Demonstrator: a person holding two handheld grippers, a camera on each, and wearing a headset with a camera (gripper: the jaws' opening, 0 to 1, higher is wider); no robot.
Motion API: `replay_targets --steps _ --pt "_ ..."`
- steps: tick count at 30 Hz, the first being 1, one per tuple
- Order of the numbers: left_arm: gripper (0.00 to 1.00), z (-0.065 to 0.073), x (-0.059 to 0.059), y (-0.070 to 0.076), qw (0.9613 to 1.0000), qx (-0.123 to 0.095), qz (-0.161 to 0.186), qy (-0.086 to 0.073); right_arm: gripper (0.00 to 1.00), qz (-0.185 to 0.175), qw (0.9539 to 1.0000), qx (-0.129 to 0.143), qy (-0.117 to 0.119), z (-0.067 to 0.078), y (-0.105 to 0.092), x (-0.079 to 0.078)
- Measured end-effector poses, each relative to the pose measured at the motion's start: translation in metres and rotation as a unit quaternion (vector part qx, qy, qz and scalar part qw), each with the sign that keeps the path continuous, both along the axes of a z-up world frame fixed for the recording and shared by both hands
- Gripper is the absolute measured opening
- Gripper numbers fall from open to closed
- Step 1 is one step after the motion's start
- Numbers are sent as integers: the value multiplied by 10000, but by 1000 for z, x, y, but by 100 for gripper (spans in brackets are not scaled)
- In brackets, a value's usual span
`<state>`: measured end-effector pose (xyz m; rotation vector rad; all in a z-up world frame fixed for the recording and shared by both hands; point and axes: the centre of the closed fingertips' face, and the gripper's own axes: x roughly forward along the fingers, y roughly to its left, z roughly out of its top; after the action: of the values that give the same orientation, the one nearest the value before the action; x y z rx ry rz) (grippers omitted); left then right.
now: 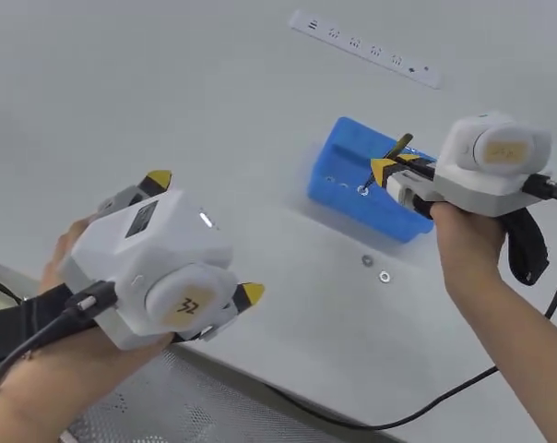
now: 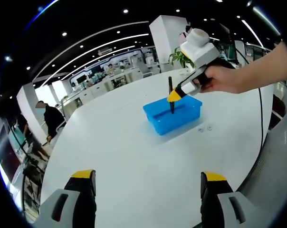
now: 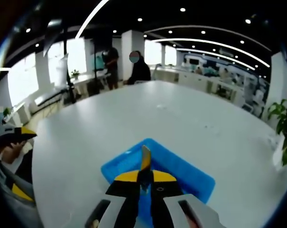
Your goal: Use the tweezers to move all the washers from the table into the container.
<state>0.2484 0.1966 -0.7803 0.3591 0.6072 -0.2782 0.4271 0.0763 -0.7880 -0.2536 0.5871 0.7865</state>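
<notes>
A blue container (image 1: pixel 352 148) (image 2: pixel 181 118) (image 3: pixel 191 176) stands on the white table, with small washers (image 1: pixel 335 182) on its floor. My right gripper (image 1: pixel 386 172) (image 3: pixel 144 178), also seen in the left gripper view (image 2: pixel 175 97), is shut on dark tweezers (image 1: pixel 400 148) (image 2: pixel 171 92) (image 3: pixel 145 159). The tweezers point down into the container. A small ring (image 1: pixel 363 191) sits at their tip; whether it is pinched I cannot tell. Two washers (image 1: pixel 367 261) (image 1: pixel 385 276) (image 2: pixel 209 127) lie on the table just in front of the container. My left gripper (image 1: pixel 205 236) (image 2: pixel 147 180) is open, off to the left.
A white power strip (image 1: pixel 366 48) lies at the far side of the table. A perforated metal surface (image 1: pixel 168 406) borders the near table edge. A black cable (image 1: pixel 426 406) trails from the right gripper across the table. People stand far behind (image 3: pixel 138 66).
</notes>
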Motion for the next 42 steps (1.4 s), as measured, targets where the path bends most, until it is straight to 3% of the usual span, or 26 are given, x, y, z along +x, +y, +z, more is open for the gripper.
replay_targets --steps 13,19,34,42 --pt "93 -1 0 0 10000 12 10 33 4 -35 9999 -66 133 -16 4 4" --pt "93 -2 -1 0 10000 33 10 50 4 -120 9998 30 156 -16 5 4" --pt "92 -3 -1 0 9999 75 -28 60 5 -44 9999 -58 133 -18 3 4" --pt "93 -2 -2 0 9999 91 -30 47 5 49 9999 80 -56 5 6 -1"
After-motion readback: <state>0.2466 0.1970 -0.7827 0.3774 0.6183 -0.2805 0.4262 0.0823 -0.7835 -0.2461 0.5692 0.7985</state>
